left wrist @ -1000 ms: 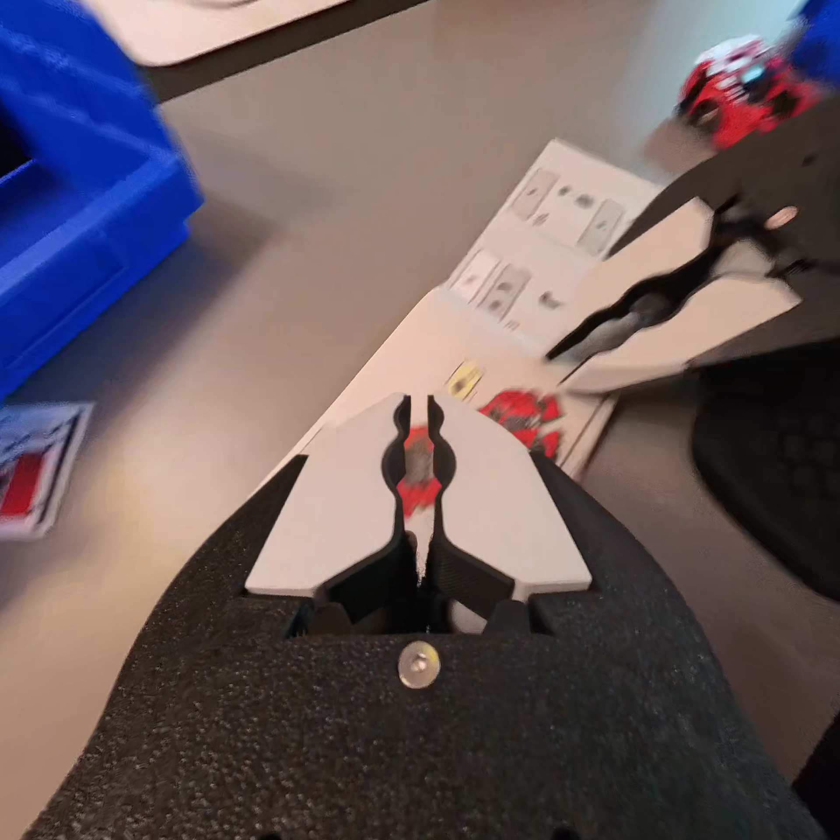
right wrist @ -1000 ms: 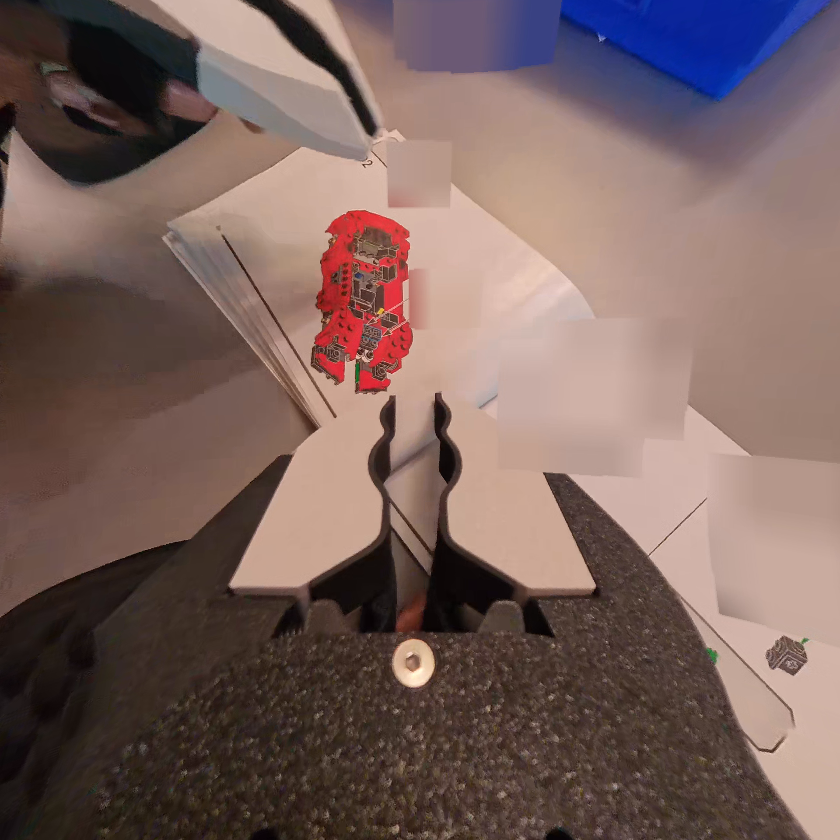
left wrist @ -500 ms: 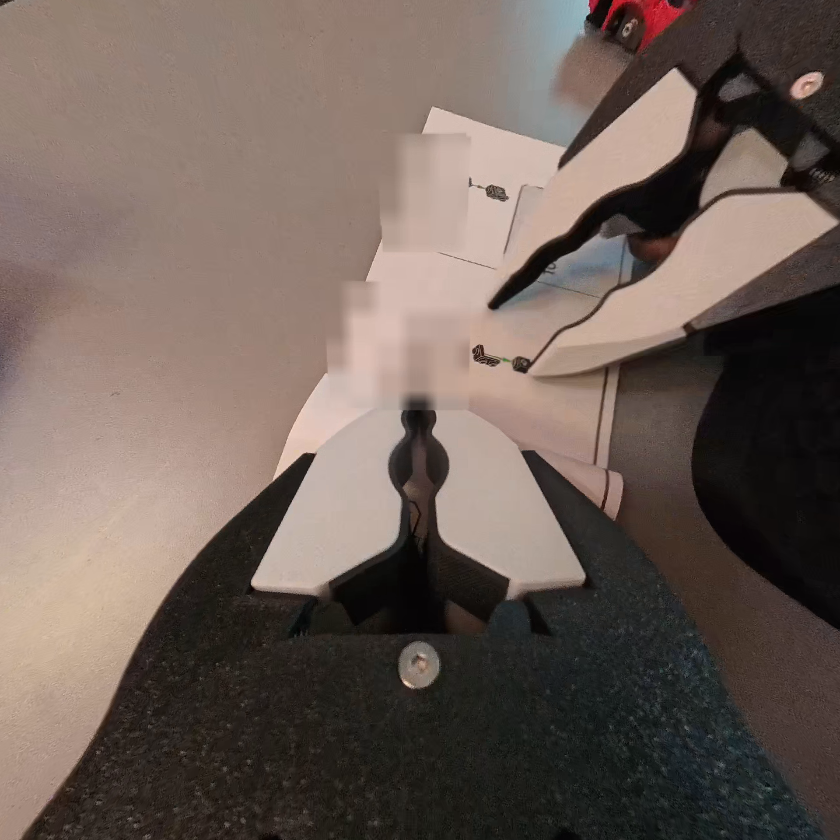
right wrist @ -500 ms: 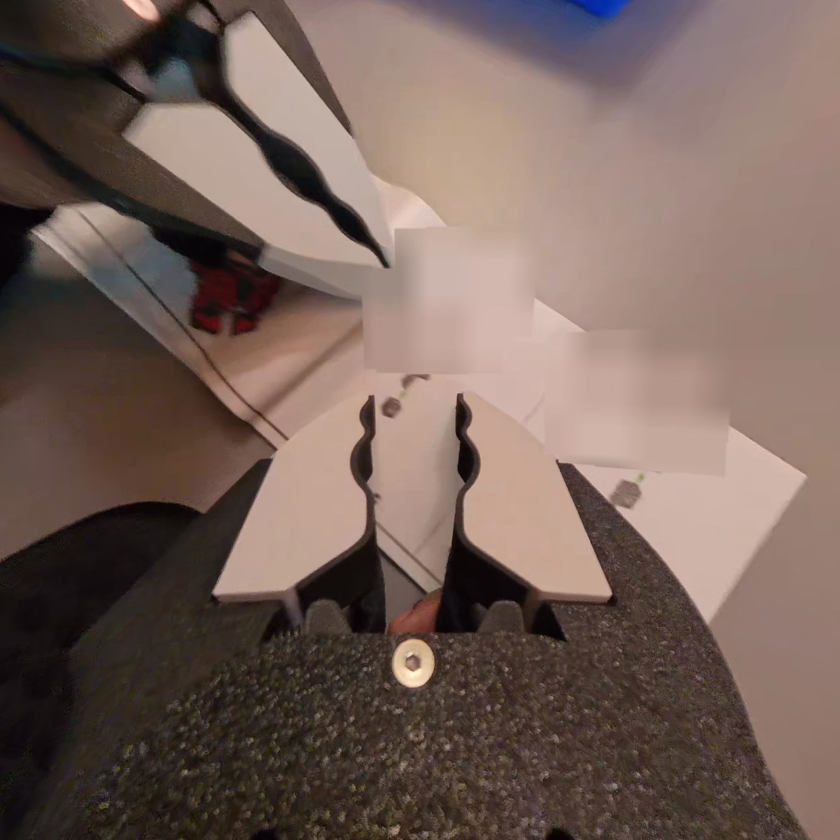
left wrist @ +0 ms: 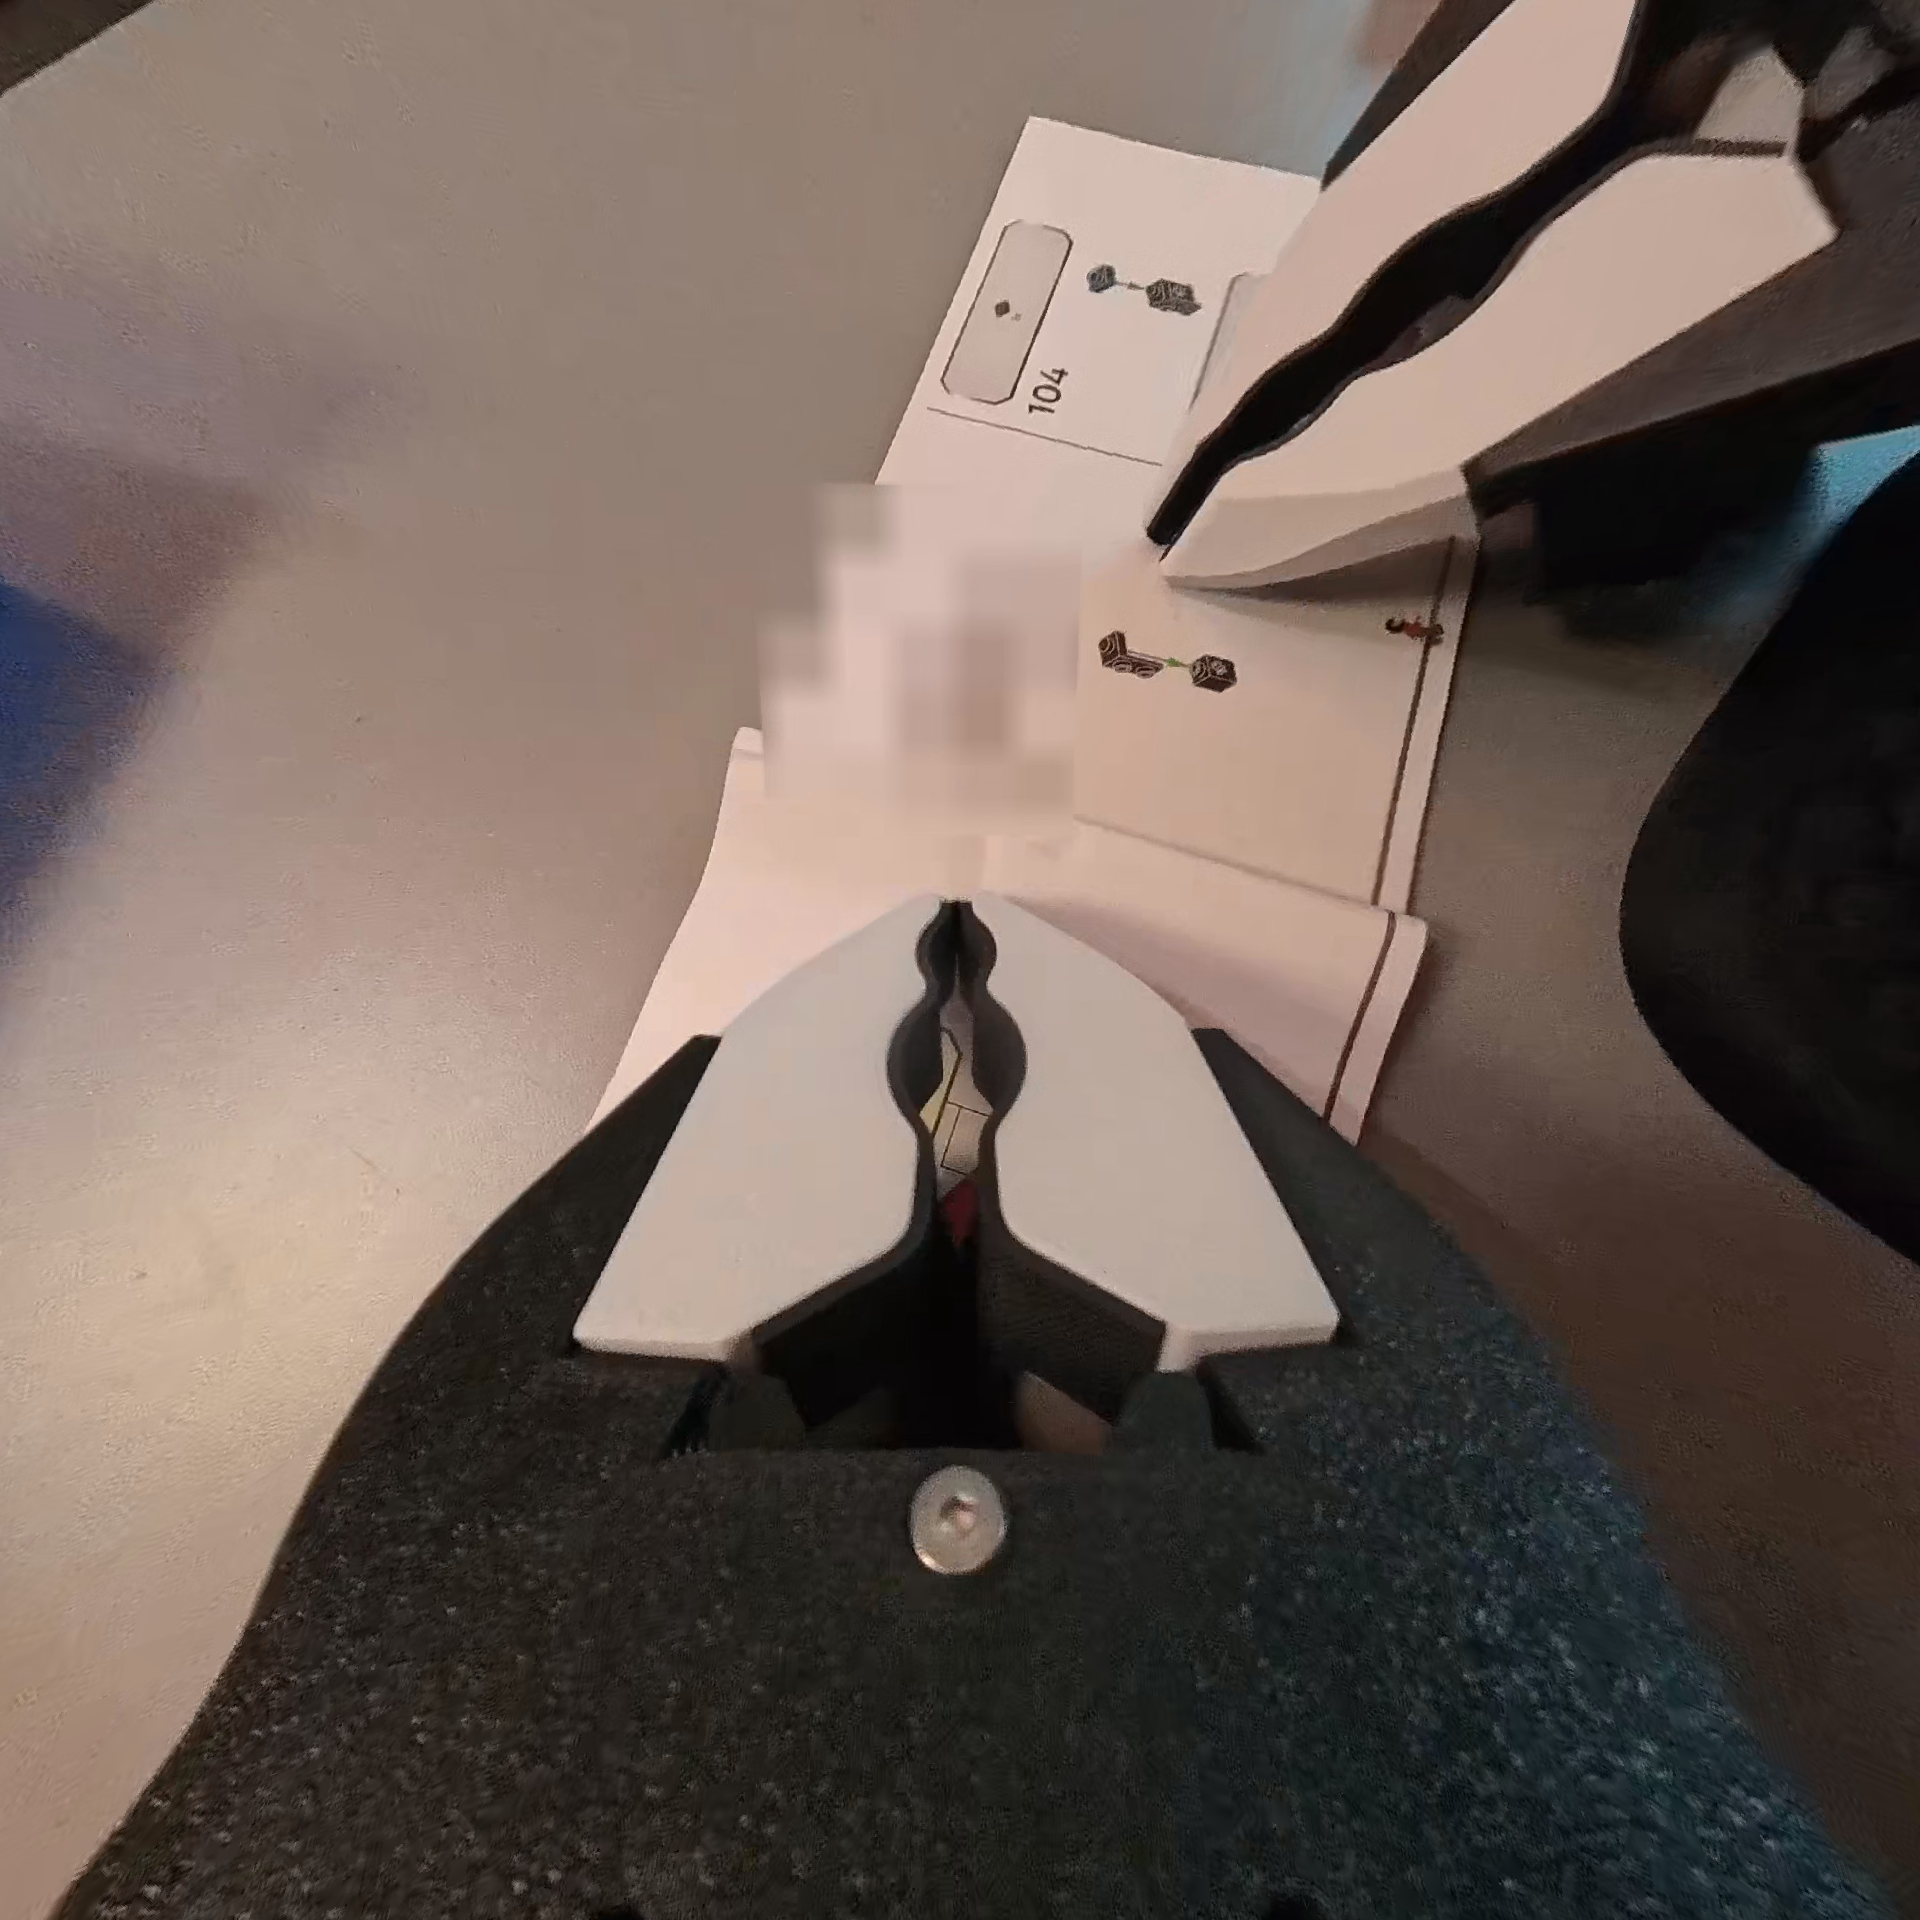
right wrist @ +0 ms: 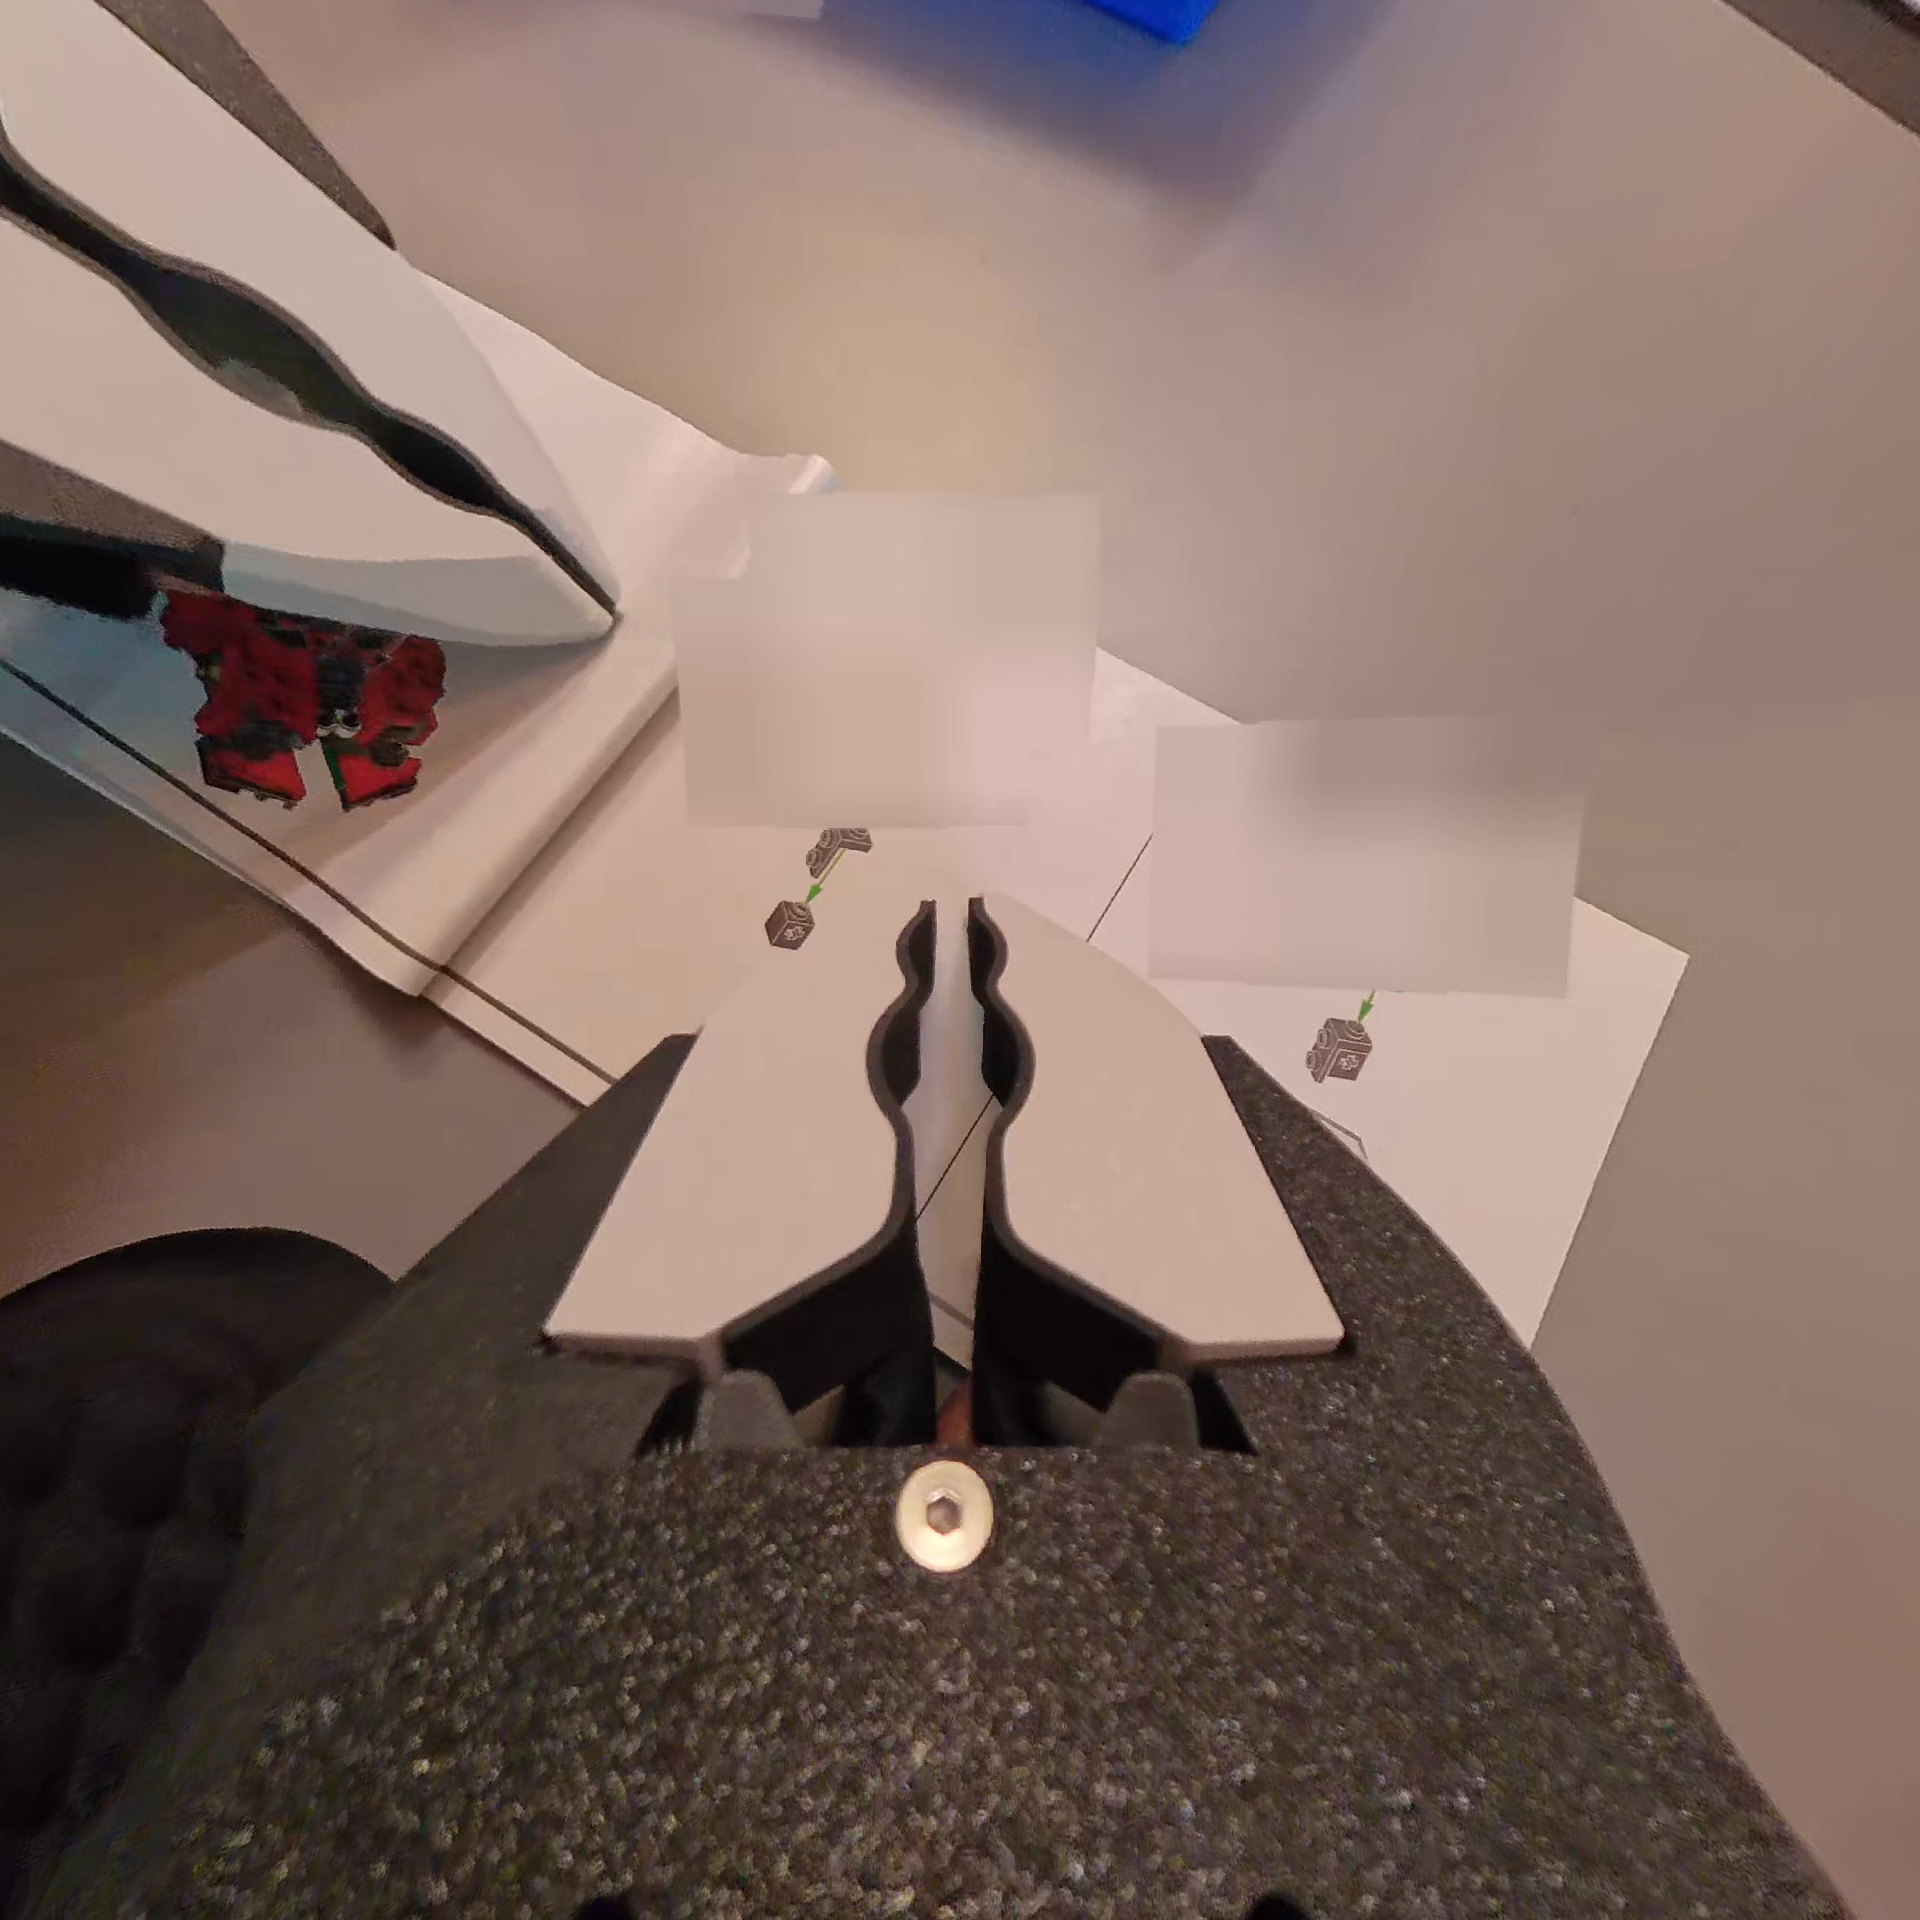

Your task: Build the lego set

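A white instruction booklet (left wrist: 1247, 748) lies open on the grey table (left wrist: 416, 416); it also shows in the right wrist view (right wrist: 644, 935). My left gripper (left wrist: 956, 912) is shut, its tips low over the booklet's near page. I cannot tell whether it pinches a sheet. In the right wrist view it (right wrist: 603, 613) sits above a page with a red model picture (right wrist: 312, 717). My right gripper (right wrist: 953, 906) hovers over the right-hand page with only a narrow gap between its jaws and nothing in it. It also shows at the upper right of the left wrist view (left wrist: 1169, 535). No loose bricks are in view.
A blue bin (right wrist: 1153, 16) stands at the far edge of the table. A dark rounded object (left wrist: 1787, 831) sits to the right of the booklet, and it also shows in the right wrist view (right wrist: 125, 1403).
Both grippers have come down closer over the booklet, and a different page now shows. The right gripper's jaws have narrowed. The blue bin and red model have left the left wrist view.
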A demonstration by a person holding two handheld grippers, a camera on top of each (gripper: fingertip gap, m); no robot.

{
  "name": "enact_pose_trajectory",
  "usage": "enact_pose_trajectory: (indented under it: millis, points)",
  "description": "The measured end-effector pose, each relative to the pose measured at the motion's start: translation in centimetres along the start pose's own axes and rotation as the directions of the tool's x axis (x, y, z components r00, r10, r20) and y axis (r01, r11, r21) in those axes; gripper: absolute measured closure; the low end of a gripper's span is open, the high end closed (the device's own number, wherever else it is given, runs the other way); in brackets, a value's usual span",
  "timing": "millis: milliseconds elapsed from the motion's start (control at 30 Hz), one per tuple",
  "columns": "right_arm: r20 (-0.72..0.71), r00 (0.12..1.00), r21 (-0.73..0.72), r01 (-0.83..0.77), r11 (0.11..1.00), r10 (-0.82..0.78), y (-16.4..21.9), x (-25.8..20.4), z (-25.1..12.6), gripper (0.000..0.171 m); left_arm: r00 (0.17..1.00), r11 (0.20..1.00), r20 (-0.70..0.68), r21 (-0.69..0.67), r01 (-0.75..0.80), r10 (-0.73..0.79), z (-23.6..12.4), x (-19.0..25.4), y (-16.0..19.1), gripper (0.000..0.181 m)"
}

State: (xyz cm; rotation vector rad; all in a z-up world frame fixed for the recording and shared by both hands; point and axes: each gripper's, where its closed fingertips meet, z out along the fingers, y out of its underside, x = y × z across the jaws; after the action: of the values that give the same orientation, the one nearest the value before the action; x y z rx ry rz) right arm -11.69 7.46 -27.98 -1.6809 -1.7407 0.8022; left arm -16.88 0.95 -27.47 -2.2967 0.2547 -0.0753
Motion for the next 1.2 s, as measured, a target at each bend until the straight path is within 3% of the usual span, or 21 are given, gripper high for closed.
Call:
enact_pose_trajectory:
  millis: [133, 233, 333, 433, 667, 767, 867, 1067, 1167, 1200]
  points:
    - [0.121, 0.993, -0.140, 0.031, 0.990, -0.014, -0.7, -0.5, -0.6, 0.171, 0.999, 1.000, 0.028, 0.009, -0.028, 0.028, -0.1, 0.0, 0.0, 0.181]
    - [0.312, 0.938, 0.146, 0.112, 0.983, -0.153, -6.4, -3.6, 0.1, 0.171, 0.998, 0.999, 0.046, 0.015, -0.048, 0.047, -0.1, 0.0, 0.0, 0.181]
    - [0.504, 0.846, 0.188, 0.091, 0.978, -0.176, -7.6, -4.8, 2.9, 0.171, 0.997, 0.998, 0.051, 0.016, -0.057, 0.056, -0.2, 0.0, 0.1, 0.181]
    - [0.651, 0.759, 0.007, 0.012, 1.000, -0.014, -6.3, -5.3, 4.6, 0.171, 0.998, 0.999, 0.042, 0.018, -0.048, 0.047, -0.5, 0.1, 0.3, 0.181]
    - [0.607, 0.795, -0.041, 0.033, 0.999, -0.001, -5.5, -5.0, 5.2, 0.171, 0.998, 0.999, 0.032, 0.023, -0.049, 0.048, -0.6, 0.1, 0.3, 0.181]
    - [0.603, 0.798, -0.042, 0.030, 0.999, 0.002, -5.4, -5.0, 5.3, 0.171, 0.996, 0.987, -0.079, 0.159, -0.038, 0.051, -1.0, 1.8, -3.0, 0.181]
    - [0.608, 0.794, -0.053, 0.019, 0.998, 0.017, -5.4, -4.9, 5.2, 0.171, 0.991, 0.996, -0.099, 0.005, -0.089, 0.090, 1.3, 2.4, -1.5, 0.181]
    - [0.671, 0.722, -0.153, -0.091, 0.984, 0.171, -5.5, -4.9, 5.3, 0.171, 0.990, 0.990, -0.032, 0.006, -0.140, 0.140, 1.6, 2.5, -1.0, 0.181]
    - [0.586, 0.795, -0.108, -0.114, 0.988, 0.156, -6.0, -4.0, 6.1, 0.171, 0.986, 0.986, -0.017, 0.006, -0.165, 0.165, 1.6, 2.5, -1.0, 0.181]
    - [0.494, 0.852, -0.105, -0.138, 0.985, 0.172, -6.1, -2.8, 6.9, 0.171, 0.985, 0.986, -0.018, 0.006, -0.169, 0.169, 1.7, 2.5, -1.0, 0.181]
